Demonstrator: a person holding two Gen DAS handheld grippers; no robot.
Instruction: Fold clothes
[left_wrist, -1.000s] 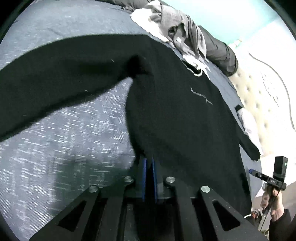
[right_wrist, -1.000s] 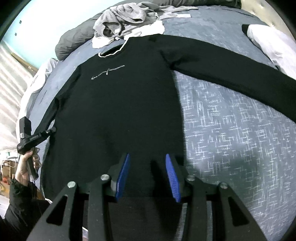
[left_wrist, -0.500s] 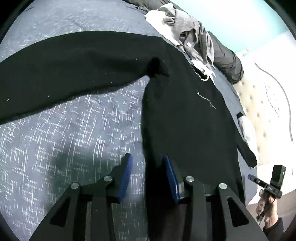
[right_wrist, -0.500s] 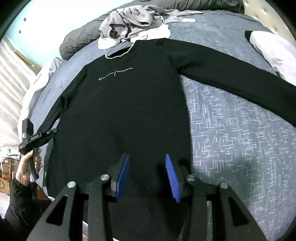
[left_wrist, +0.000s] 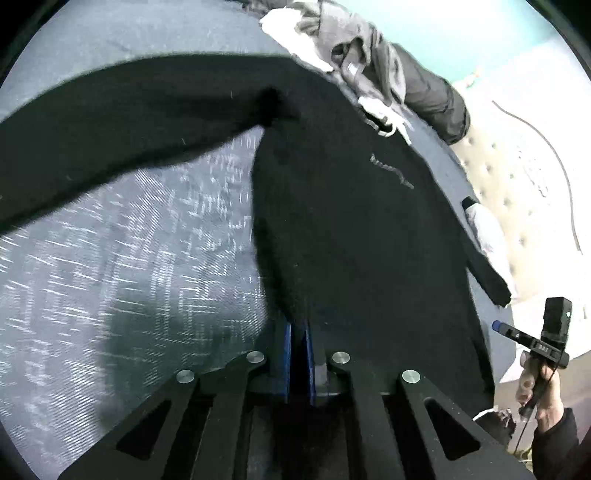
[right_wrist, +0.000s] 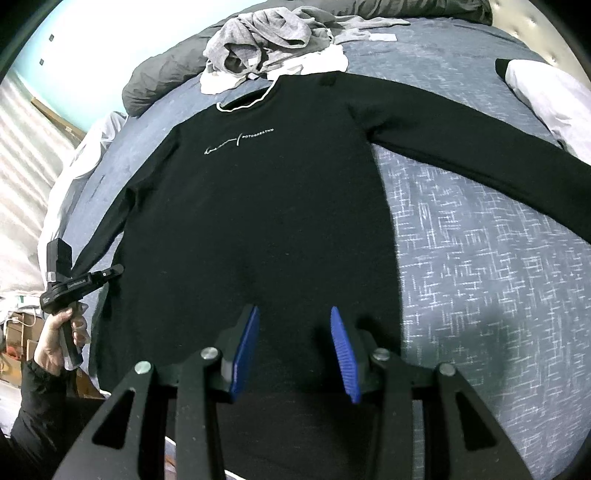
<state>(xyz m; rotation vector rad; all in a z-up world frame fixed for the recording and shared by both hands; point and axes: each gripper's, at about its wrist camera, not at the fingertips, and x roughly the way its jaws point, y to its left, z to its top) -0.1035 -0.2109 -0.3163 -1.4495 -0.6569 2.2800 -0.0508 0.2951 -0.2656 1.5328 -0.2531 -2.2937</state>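
A black long-sleeved sweater (right_wrist: 258, 221) lies face up on the bed with both sleeves spread and its neck at the far side. My left gripper (left_wrist: 298, 325) is shut on the sweater's (left_wrist: 369, 240) left side edge near the hem, with fabric pinched between the blue pads. The right wrist view shows this left gripper (right_wrist: 114, 271) in a hand at that same edge. My right gripper (right_wrist: 293, 310) is open just above the hem toward the right side, its pads apart with fabric below them. It also appears as the right gripper (left_wrist: 496, 326) at the left wrist view's right edge.
A heap of grey and white clothes (right_wrist: 266, 48) and a dark grey duvet (right_wrist: 159, 81) lie beyond the neck. A white pillow (right_wrist: 546, 92) sits past the right sleeve by the tufted headboard (left_wrist: 517, 184). Blue patterned bedspread (right_wrist: 480, 258) lies beside the sweater.
My left gripper stood open beside the sweater's edge half a second ago and has shut on that edge again. The right gripper has stayed open over the hem.
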